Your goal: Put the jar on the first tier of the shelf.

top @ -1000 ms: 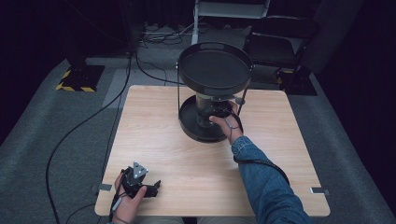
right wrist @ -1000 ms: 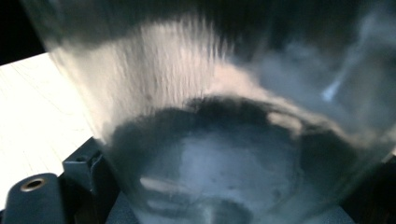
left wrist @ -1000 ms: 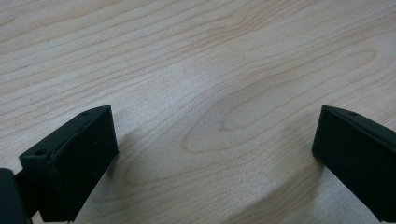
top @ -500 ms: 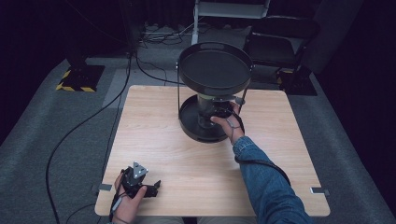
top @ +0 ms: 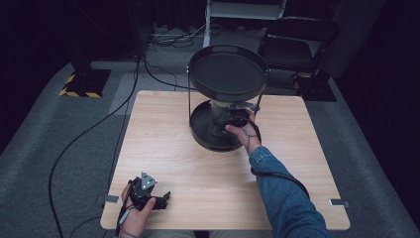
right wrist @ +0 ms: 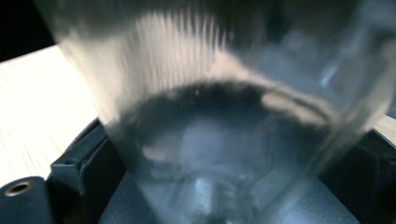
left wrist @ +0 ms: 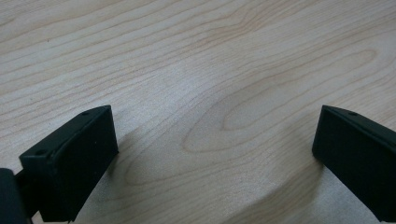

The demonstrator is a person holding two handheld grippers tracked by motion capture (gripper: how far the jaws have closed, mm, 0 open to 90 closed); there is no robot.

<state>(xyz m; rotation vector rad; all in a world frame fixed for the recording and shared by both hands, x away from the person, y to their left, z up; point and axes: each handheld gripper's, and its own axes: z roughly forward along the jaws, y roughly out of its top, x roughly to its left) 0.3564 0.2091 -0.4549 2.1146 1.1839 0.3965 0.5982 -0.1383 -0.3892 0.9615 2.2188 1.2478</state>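
A black two-tier tray stand rises at the far middle of the wooden table (top: 163,148). Its upper tray (top: 192,74) overhangs its lower tray (top: 200,141). A clear glass (top: 217,115) stands upright on the lower tray. My right gripper (top: 224,121) reaches in under the upper tray. In the right gripper view the glass (right wrist: 224,107) is blurred and very close, and the right gripper (right wrist: 219,186) has a jaw hugging each side of it. My left gripper (top: 165,197) rests at the near left edge. Its jaws stand wide apart in the left gripper view (left wrist: 215,154) over bare wood.
Thin upright rods (top: 189,99) join the two trays and flank the right hand. A black cable (top: 89,134) runs over the grey floor left of the table. A dark chair (top: 297,44) stands behind the table.
My right hand has edged slightly farther in over the lower tray. The left gripper has not moved.
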